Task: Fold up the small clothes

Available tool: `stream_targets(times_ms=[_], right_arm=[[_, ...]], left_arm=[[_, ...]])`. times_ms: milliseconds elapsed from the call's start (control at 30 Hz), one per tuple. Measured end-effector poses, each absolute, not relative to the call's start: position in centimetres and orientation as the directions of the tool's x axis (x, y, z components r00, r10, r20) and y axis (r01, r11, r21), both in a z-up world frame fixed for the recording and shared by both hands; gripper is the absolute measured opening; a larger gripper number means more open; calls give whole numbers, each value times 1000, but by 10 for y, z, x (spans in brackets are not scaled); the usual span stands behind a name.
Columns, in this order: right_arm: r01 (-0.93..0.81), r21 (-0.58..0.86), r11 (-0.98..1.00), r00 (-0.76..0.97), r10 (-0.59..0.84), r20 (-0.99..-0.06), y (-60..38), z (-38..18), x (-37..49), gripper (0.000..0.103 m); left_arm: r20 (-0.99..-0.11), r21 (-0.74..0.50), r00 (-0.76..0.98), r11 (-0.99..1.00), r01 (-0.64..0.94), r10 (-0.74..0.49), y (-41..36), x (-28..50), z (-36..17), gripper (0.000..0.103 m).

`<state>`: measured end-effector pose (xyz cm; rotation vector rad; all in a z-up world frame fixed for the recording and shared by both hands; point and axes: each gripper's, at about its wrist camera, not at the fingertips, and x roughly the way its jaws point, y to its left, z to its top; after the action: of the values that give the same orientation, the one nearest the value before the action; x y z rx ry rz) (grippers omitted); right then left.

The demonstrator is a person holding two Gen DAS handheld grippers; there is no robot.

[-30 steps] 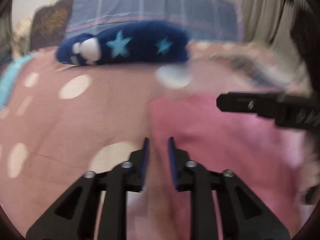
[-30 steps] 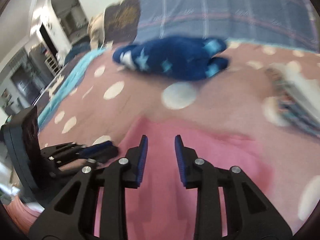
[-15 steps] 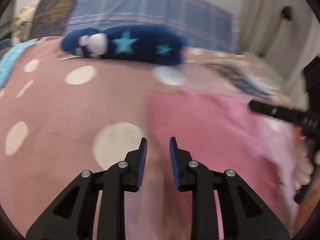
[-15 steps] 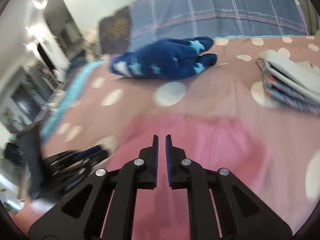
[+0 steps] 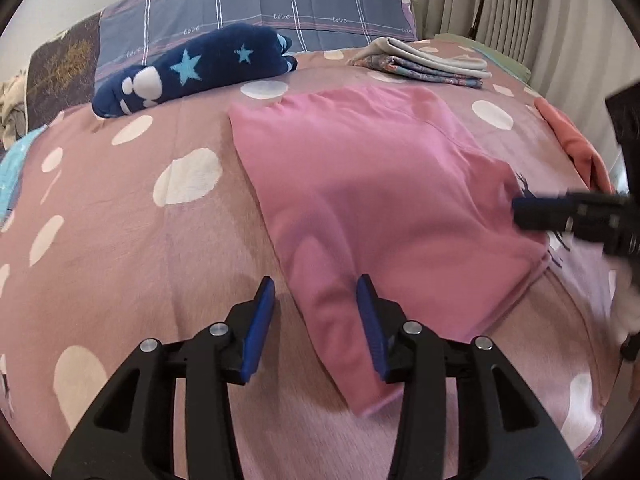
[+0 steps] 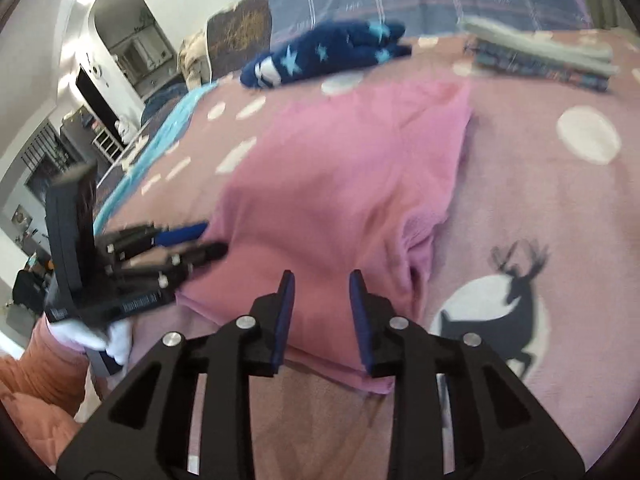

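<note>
Both claws now spread wider, left claw [image 5: 315, 303] and right claw [image 6: 322, 306] empty over pink garment [image 5: 384, 184]

Bare bedspread [image 5: 120, 240] at frame left gives passing room — the navy star plush [image 5: 192, 68] upper left and folded stack [image 5: 424, 62] upper right block the far edge.
</note>
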<state>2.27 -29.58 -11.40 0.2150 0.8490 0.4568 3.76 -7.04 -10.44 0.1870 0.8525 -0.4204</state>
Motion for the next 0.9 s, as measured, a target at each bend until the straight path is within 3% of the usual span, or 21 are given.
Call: stream_targets(times_ms=[167, 400, 467, 567, 600, 700, 833, 900], right_arm=[[-260, 362, 895, 602, 443, -664, -317, -105, 25, 32], [-196, 385, 902, 535, 427, -729, -321, -130, 38, 33], [-190, 407, 893, 549, 441, -710, -327, -124, 39, 38], [-151, 423, 893, 609, 421, -672, -345, -107, 49, 61], [-137, 452, 882, 625, 431, -651, -354, -104, 59, 63], [-100, 531, 841, 604, 475, -640, -368, -112, 88, 63], [-97, 648, 755, 527, 592, -610, -369, -139, 123, 62], [-107, 668, 737, 508, 617, -600, -366, -145, 139, 60]], left_arm=[[-757, 23, 595, 900, 436, -270, -70, 27, -102, 45], [-763, 16, 586, 899, 439, -273, -68, 29, -97, 48], [-748, -25, 585, 894, 447, -313, -64, 34, -87, 50], [-721, -100, 589, 896, 434, -366, -55, 56, -75, 57], [-717, -125, 585, 896, 427, -379, -52, 70, -74, 58], [-733, -222, 530, 886, 407, -427, -48, 104, -85, 59], [-720, -437, 404, 821, 368, -564, -42, 149, -111, 59], [-703, -476, 386, 799, 367, -597, -43, 161, -117, 59]])
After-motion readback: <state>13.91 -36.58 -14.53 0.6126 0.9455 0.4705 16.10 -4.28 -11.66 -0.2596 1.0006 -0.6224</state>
